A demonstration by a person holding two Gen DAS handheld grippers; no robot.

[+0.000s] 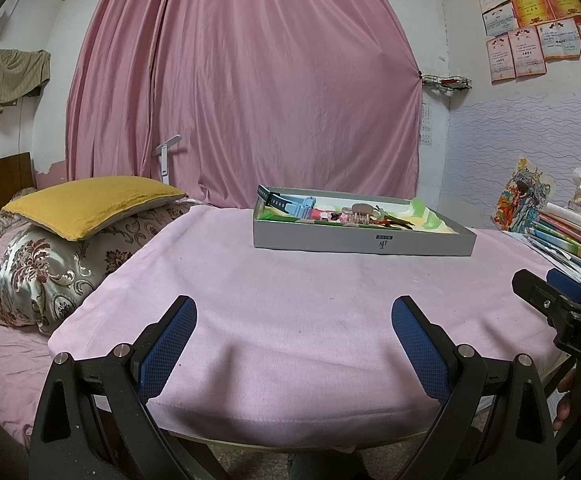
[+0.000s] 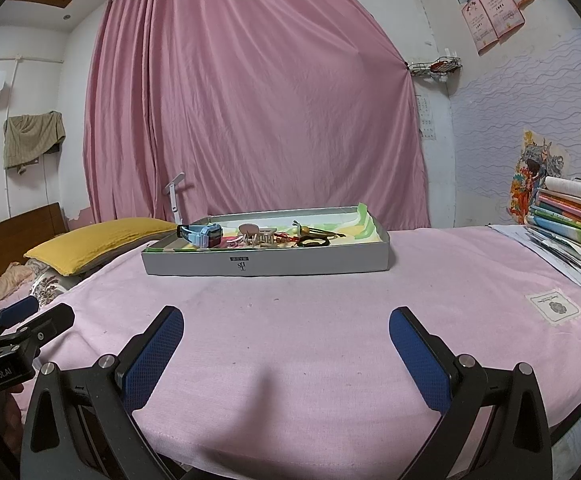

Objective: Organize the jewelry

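Jewelry tray (image 2: pixel 266 266), a shallow grey box, sits at the far middle of the table (image 2: pixel 330 340), which is covered by a pink cloth. Inside the tray, from its left end: a light-blue watch (image 2: pixel 204 235) with a dark strap, a beige hair claw clip (image 2: pixel 256 236), then a tangle of small red, gold and dark pieces too small to identify. Left claw (image 1: pixel 294 336) hovers over the near table edge with both blue pads spread wide, holding nothing. Right claw (image 2: pixel 286 344) is beside it at the same near edge, equally spread and empty, well apart from the tray. A stack of books (image 2: pixel 570 220) lies at the table's right side. A yellow pillow (image 1: pixel 90 204) rests on the bed to the left.
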